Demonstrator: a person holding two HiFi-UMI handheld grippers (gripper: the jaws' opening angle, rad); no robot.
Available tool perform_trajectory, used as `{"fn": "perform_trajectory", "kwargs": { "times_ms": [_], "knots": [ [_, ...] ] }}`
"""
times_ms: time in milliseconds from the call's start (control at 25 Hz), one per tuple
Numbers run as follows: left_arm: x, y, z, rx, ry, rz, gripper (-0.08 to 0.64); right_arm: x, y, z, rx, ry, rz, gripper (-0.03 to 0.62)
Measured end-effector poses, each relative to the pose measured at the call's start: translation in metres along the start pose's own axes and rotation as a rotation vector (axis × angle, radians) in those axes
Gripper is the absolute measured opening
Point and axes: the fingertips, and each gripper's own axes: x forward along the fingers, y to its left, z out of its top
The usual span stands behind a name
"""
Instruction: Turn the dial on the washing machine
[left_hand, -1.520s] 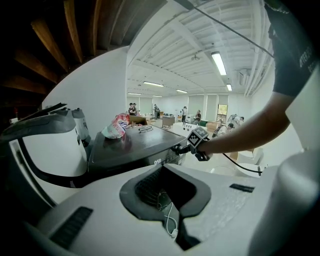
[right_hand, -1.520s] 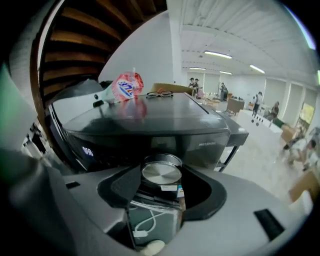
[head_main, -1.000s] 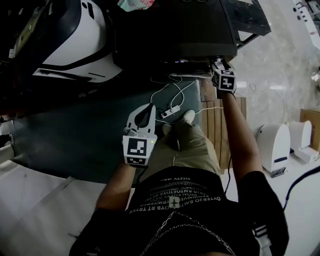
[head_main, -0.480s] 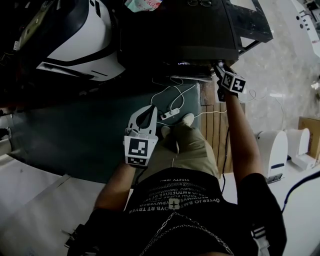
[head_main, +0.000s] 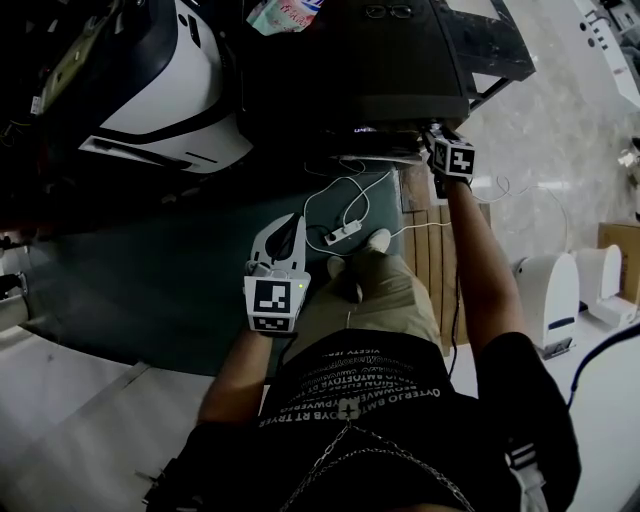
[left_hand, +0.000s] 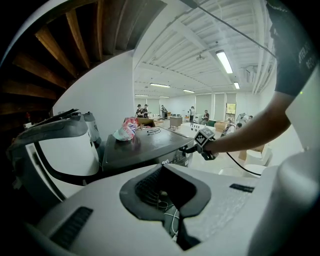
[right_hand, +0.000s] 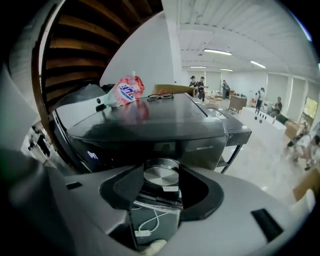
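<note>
In the head view, the dark washing machine (head_main: 370, 70) stood ahead of the person, with a pink packet (head_main: 285, 12) lying on its lid. The right arm reached out straight, and the right hand-held gripper (head_main: 433, 133) sat against the machine's front edge, much where it had been a second earlier, though its marker cube had rocked a little in between. The left hand-held gripper (head_main: 288, 225) hung low in front of the body, well apart from the machine and above the white cables (head_main: 340, 215) on the floor, and had hardly moved. In the left gripper view, its jaws met at the tips around an empty hollow and held nothing. Past them we could see the machine's lid and the other arm at the front panel. In the right gripper view, the round metal dial (right_hand: 161, 176) sat squarely between the two dark pads, just under the machine's front edge. These jaws were closing in on it from wide apart. The pads stood right at the dial's rim, but we could not see them pressing on it yet. We judged that the approach was over and the grasp was being made. The turn itself had not begun, and it would need a firm hold first so that the pads did not slip on the smooth rim.
</note>
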Motion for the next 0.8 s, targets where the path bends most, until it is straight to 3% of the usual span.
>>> {"fn": "perform_trajectory", "kwargs": {
  "times_ms": [120,200,400,520,640,800],
  "knots": [
    [-0.007,0.008,-0.002,-0.001,0.004,0.009,0.005,-0.002,0.000,-0.003,0.154,-0.021,0.097,0.216],
    [-0.008,0.014,-0.005,0.000,0.010,0.011,0.005,-0.001,0.000,-0.004,0.169,-0.016,0.116,0.224],
    [-0.012,0.025,-0.009,-0.008,0.016,0.016,0.005,-0.004,0.007,0.003,-0.178,0.013,-0.053,0.227],
    [-0.010,0.030,-0.006,-0.009,0.010,0.017,0.005,-0.005,0.015,0.009,-0.261,0.043,-0.124,0.226],
    [-0.009,0.036,-0.004,-0.009,0.007,0.021,0.005,-0.002,0.010,0.010,-0.176,0.038,-0.133,0.193],
    [-0.009,0.039,-0.006,-0.014,0.008,0.025,0.005,-0.002,0.007,0.013,-0.019,-0.018,-0.010,0.192]
  ]
}}
